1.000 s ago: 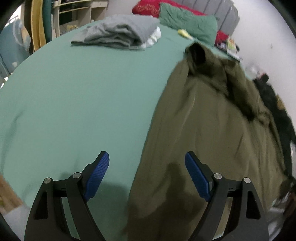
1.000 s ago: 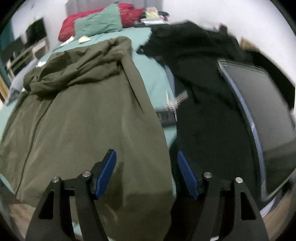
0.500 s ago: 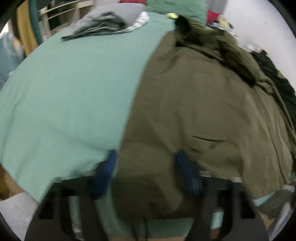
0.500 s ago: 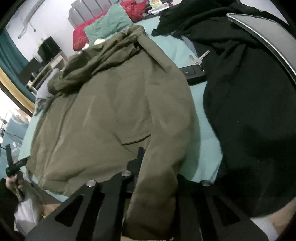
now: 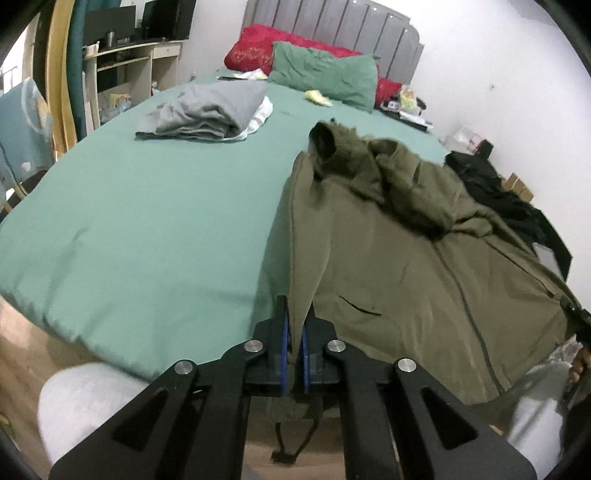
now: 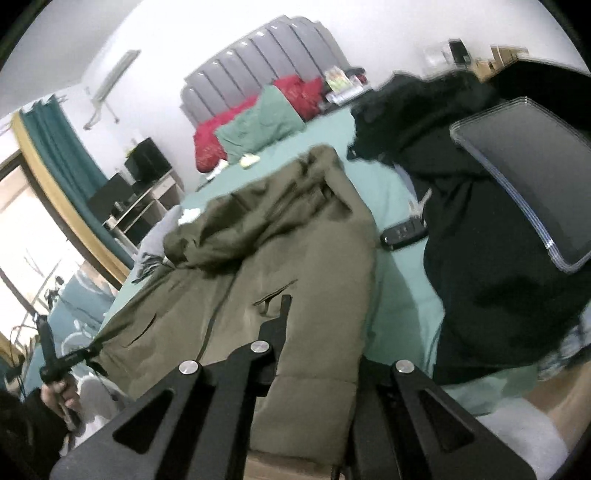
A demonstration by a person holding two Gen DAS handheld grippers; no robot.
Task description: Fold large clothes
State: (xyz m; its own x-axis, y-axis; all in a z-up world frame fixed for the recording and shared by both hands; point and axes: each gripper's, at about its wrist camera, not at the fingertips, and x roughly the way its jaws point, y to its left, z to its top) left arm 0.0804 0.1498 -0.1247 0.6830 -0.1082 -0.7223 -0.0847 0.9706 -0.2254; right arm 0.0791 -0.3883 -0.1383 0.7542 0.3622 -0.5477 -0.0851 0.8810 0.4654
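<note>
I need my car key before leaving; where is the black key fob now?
In the right wrist view, the black key fob lies on the green bedsheet, between the olive green jacket and the black garment.

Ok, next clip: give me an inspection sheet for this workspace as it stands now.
Surface: bed with a green sheet.
Job's things: olive jacket spread front up, its near hem lifted at both corners.
Clutter: grey folded clothes, black garment, car key, dark tablet, pillows.
Grippers: left gripper shut on the jacket's hem; right gripper shut on the jacket's other corner. Both have just closed.
Cables: nothing seen; only the jacket's drawcord hangs below the hem.
Surroundings: grey headboard, shelves, teal curtain.
</note>
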